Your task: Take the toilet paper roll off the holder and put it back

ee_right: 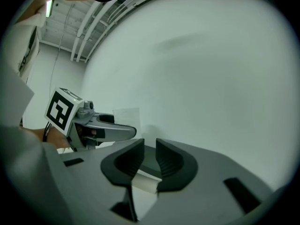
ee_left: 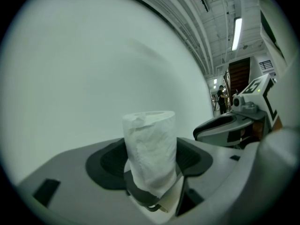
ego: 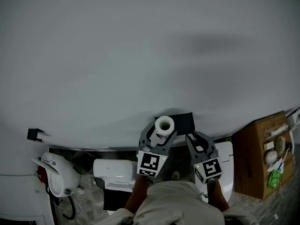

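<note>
Two grippers by the far wall: left gripper (ego: 161,133) clamped on the toilet roll (ego: 164,124), just left of the black holder (ego: 183,121), right gripper (ego: 198,142) slightly apart, empty; likely put-back step, next needs lining roll's hole onto holder.

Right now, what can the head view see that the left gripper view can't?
Only the head view shows the cardboard box and the black holder on the wall. Only the left gripper view shows a ceiling light and a dark doorway. Both show the toilet paper roll pinched in the left gripper, the right gripper beside it, and the pale wall.
</note>
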